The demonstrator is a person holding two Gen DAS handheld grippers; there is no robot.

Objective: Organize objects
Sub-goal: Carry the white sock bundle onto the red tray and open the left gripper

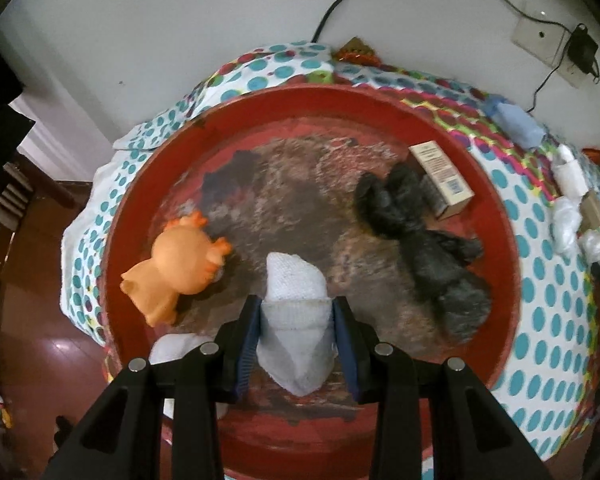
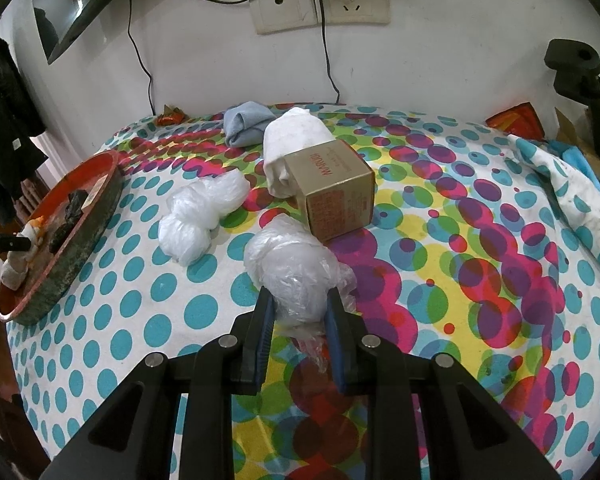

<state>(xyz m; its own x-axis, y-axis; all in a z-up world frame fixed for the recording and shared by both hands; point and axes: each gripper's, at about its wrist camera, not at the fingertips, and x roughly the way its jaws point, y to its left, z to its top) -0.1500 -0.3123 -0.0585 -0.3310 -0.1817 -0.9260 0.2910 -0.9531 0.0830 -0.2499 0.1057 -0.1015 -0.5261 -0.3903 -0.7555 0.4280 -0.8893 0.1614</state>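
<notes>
Left gripper (image 1: 298,320) clamped on white sock (image 1: 296,312), held over red tray (image 1: 496,200), near its 6 o'clock rim. In tray: orange toy (image 1: 180,264) at 9, black plush (image 1: 420,232) at 3, small box (image 1: 440,178) at 2. Right gripper (image 2: 300,320) clamped on plastic bag (image 2: 292,272) on dotted cloth (image 2: 140,320); tan box (image 2: 336,188) at 12 beyond it.

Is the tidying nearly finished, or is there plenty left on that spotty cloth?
About halfway. In the red tray already lie an orange toy, a dark plush toy and a small box. The left gripper holds a white sock over the tray; the right gripper clamps a plastic bag. Another bag, a carton and two sock rolls remain.
</notes>
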